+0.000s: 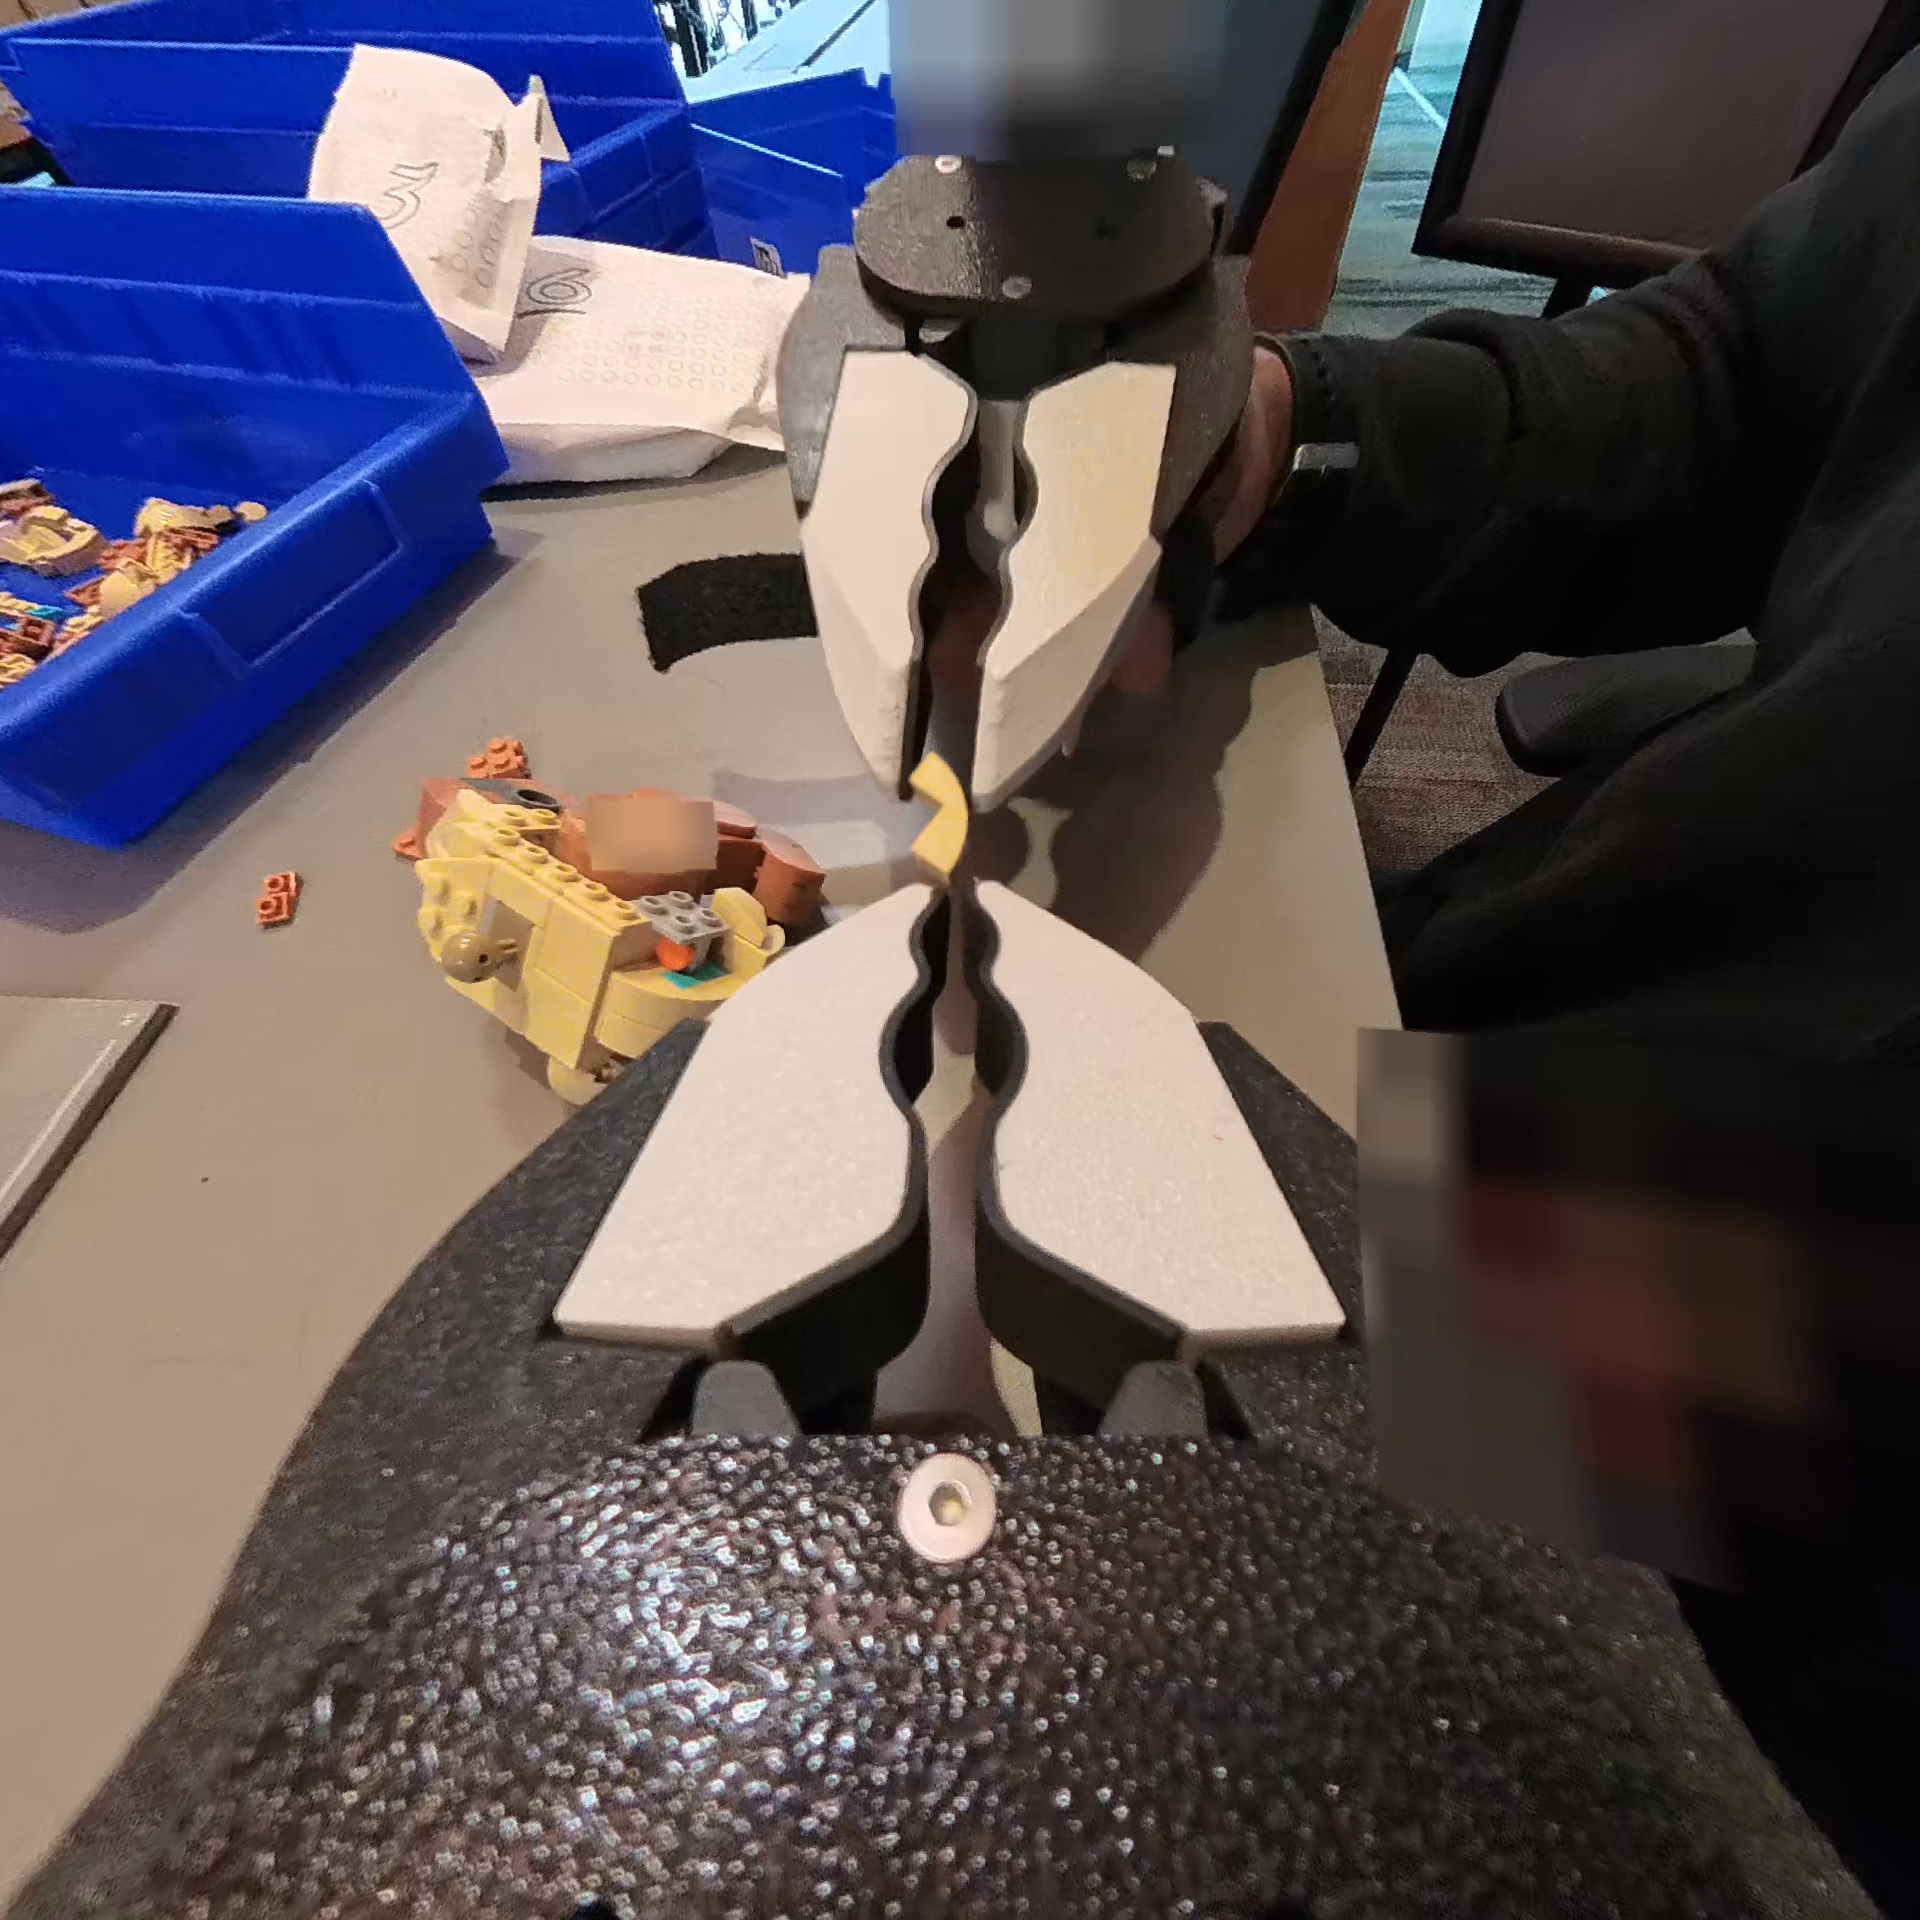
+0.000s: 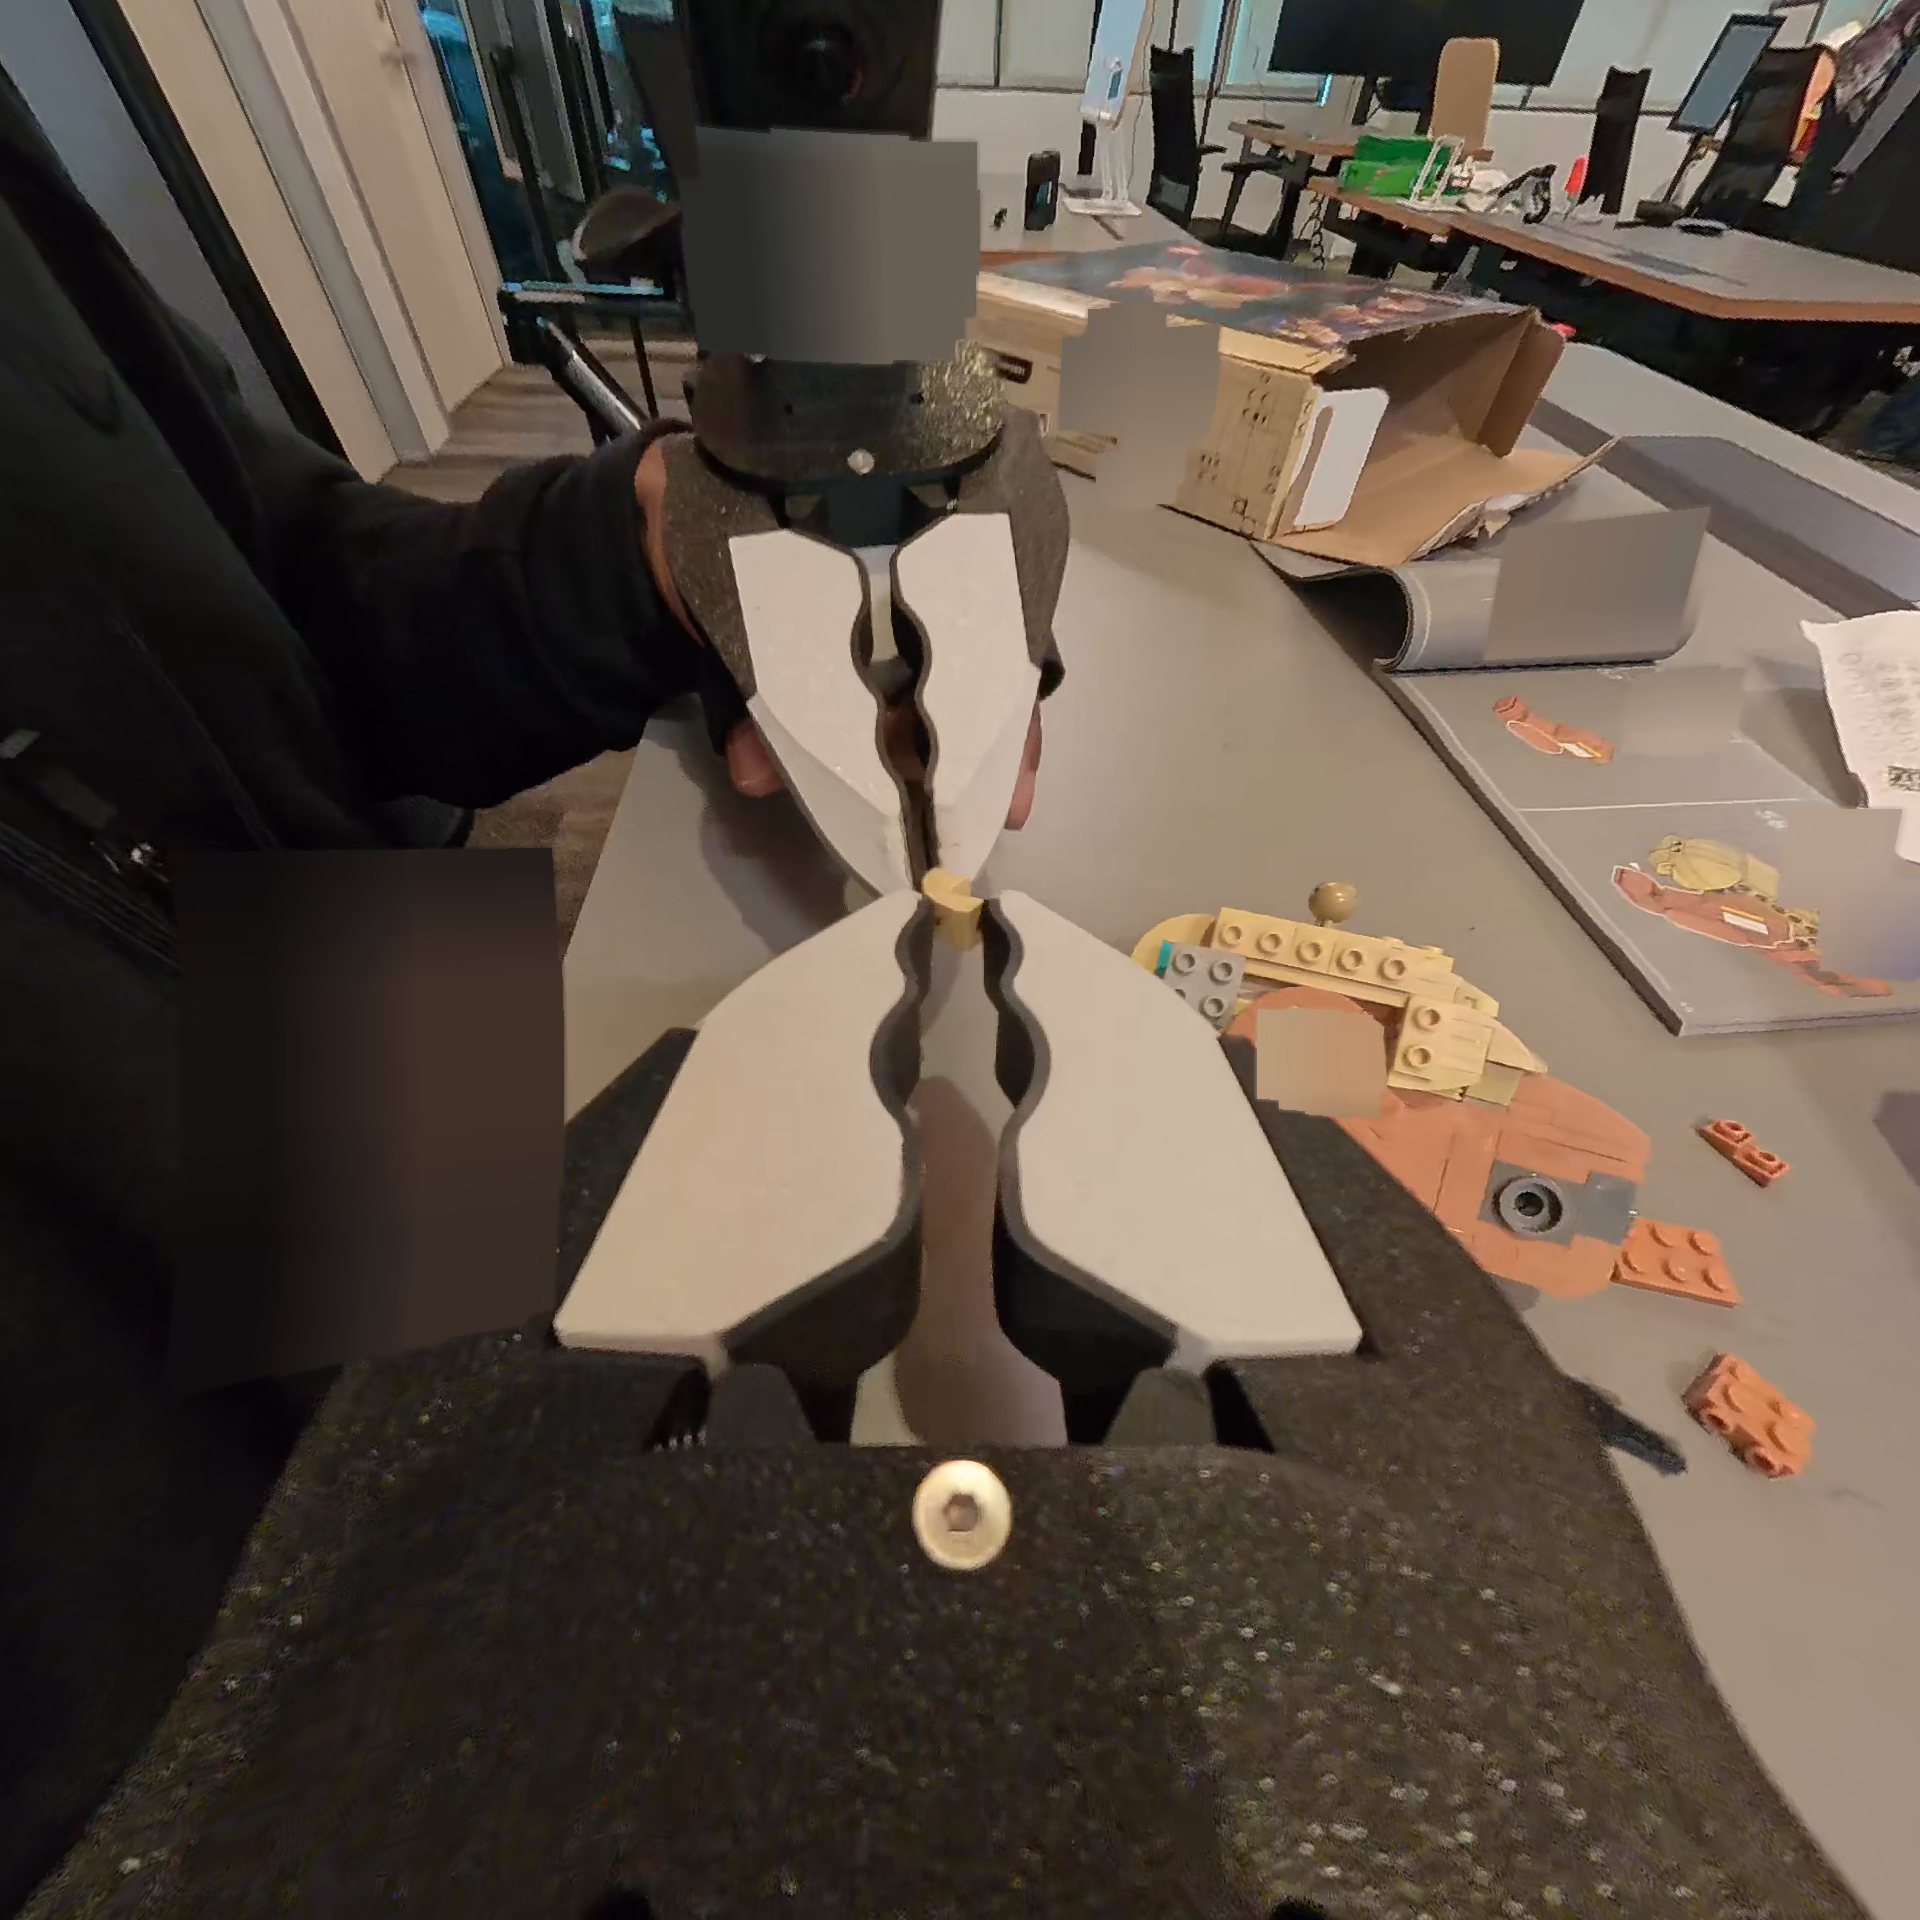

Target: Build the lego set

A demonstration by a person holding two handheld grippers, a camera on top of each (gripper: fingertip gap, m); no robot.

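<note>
My two grippers meet tip to tip above the grey table (image 1: 312, 1299). Between them is a small tan curved lego piece (image 1: 940, 826), also in the right wrist view (image 2: 954, 906). My left gripper (image 1: 951, 891) is shut, pinching the piece's near end. My right gripper (image 2: 956, 920) is shut on its other end; in the left wrist view it points down at me (image 1: 940, 792). The left gripper shows from the front in the right wrist view (image 2: 943, 871). The part-built tan and brown lego model (image 1: 603, 914) lies on the table beside the grippers (image 2: 1403, 1049).
Blue bins (image 1: 208, 395), one holding loose bricks (image 1: 94, 561), stand at far left, with white paper bags (image 1: 623, 353) behind. Loose brown plates (image 2: 1751, 1413) lie near the model. An open instruction booklet (image 2: 1714, 790) and a cardboard box (image 2: 1351, 416) lie beyond. A person's dark sleeve (image 1: 1558, 499) is close. Left and right tips are no more than a few centimetres apart.
</note>
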